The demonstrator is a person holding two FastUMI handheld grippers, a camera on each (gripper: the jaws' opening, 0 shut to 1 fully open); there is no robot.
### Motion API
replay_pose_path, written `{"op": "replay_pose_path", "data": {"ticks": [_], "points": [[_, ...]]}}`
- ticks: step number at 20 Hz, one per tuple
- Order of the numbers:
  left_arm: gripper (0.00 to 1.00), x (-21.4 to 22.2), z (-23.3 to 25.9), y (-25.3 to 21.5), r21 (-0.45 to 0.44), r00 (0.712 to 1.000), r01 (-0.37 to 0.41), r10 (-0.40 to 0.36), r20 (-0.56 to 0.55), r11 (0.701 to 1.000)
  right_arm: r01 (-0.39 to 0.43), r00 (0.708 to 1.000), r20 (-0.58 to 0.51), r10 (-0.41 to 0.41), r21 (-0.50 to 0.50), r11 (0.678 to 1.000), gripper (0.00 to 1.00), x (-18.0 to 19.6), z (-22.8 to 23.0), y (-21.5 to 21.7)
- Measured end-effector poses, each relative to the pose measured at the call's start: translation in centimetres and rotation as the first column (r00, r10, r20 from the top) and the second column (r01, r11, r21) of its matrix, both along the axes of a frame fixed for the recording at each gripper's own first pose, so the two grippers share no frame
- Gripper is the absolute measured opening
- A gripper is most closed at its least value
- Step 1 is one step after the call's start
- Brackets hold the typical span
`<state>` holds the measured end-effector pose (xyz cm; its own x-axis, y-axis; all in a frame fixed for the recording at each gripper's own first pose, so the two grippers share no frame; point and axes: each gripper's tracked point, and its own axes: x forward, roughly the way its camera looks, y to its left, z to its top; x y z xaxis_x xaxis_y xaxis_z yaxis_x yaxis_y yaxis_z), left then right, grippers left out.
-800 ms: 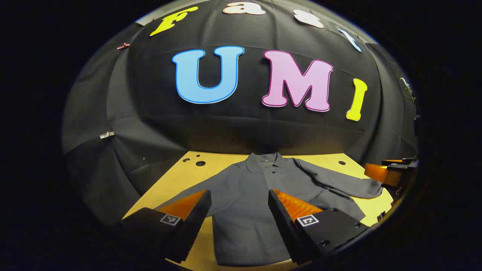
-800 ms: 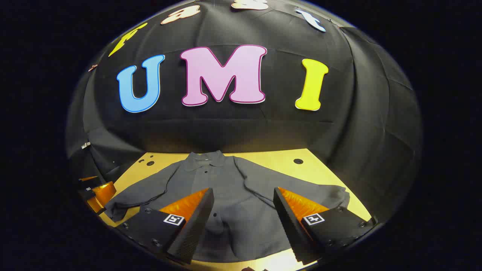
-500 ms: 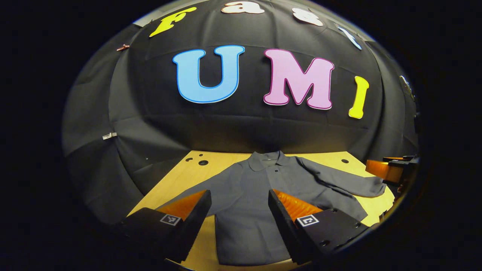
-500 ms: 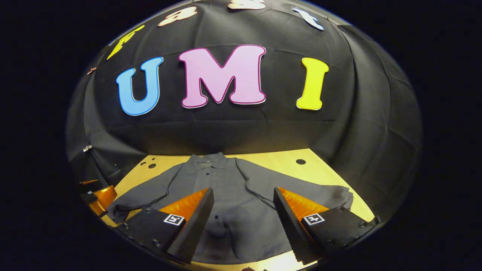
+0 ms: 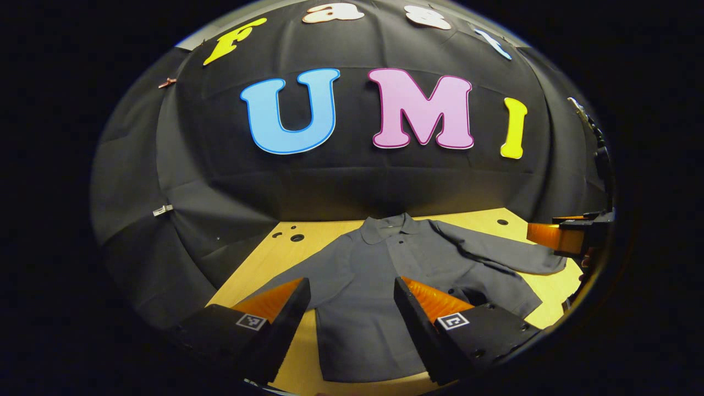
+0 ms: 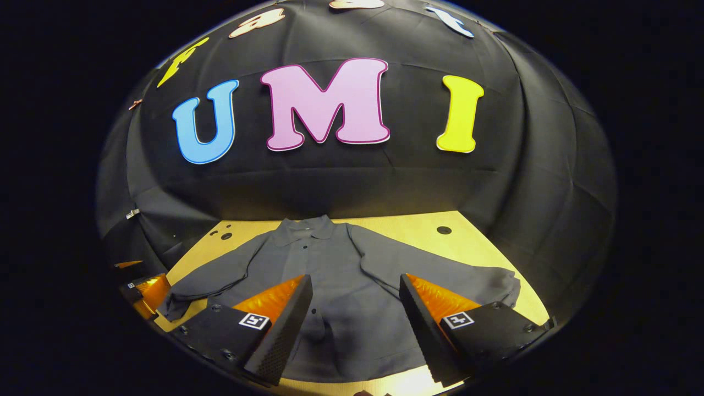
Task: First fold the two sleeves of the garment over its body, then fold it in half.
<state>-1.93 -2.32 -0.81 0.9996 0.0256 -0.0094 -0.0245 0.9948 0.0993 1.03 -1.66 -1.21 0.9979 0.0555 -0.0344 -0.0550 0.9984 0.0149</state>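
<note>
Both sleeves lie spread on the table (image 6: 418,231); left gripper (image 5: 352,313) and right gripper (image 6: 355,313) gape wide, empty, over the garment (image 6: 335,275) — next, grab a cuff near the table's side edge

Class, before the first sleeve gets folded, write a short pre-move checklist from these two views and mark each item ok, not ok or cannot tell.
1. Shirt lies flat on the table, collar away: ok.
2. Both sleeves spread outward, none folded yet: ok.
3. Left tool open, holding nothing: ok.
4. Right tool open, holding nothing: ok.
5. Right sleeve cuff smooth: not ok, slightly bunched.
6. Left sleeve cuff fully on the table: cannot tell.
</note>
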Motion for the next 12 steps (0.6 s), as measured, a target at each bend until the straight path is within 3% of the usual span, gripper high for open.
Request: {"op": "replay_pose_path", "data": {"ticks": [5, 9, 12], "points": [[0.96, 0.3, 0.4, -1.6, -0.011, 1.000, -0.010, 0.010, 0.011, 1.000, -0.001, 1.000, -0.016, 0.001, 0.002, 1.000, 0.98, 0.7, -0.3, -1.8], [0.97, 1.1, 1.4, -1.1, -0.024, 0.993, -0.097, 0.099, 0.069, 0.995, 0.029, 0.998, -0.048, -0.028, 0.024, 0.999, 0.98, 2.2, -1.7, -4.2], [0.97, 1.3, 0.6, -1.4, -0.039, 0.991, -0.118, 0.120, 0.064, 0.992, 0.066, 0.996, -0.065, -0.064, 0.036, 0.997, 0.97, 3.7, -3.0, -6.6]]}}
